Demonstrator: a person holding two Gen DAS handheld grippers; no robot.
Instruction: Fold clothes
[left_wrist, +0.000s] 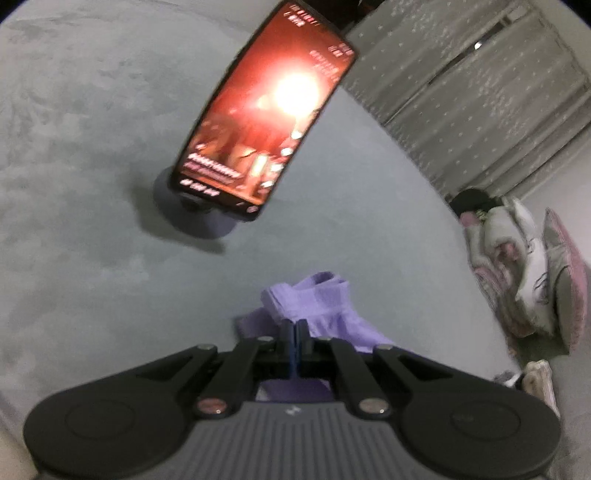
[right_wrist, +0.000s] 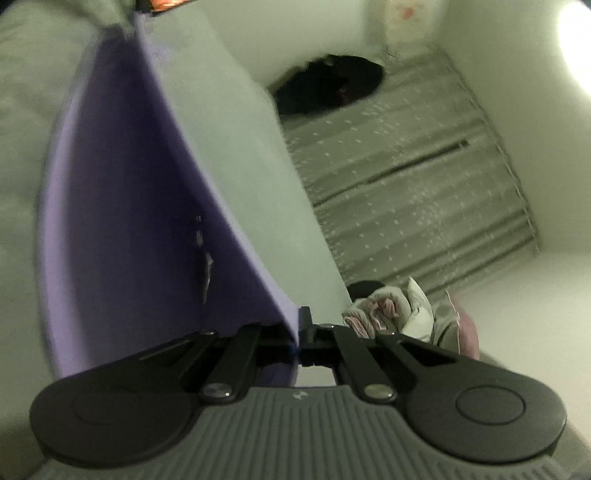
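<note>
Lilac garment (left_wrist: 325, 306) on grey-green bedspread (left_wrist: 92, 166); phone (left_wrist: 266, 110) screen glows red-orange.

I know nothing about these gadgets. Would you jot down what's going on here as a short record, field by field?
Garment: soft purple cloth garment, bunched at one end, stretched taut at the other
Surface: grey-green plush bed cover
Left hand-held gripper: shut on the garment
Right hand-held gripper: shut on the garment's edge
Nearby: lit smartphone on a round dark stand
Background: pile of pink and white clothes, pale dotted curtain
Fold: not yet done
</note>
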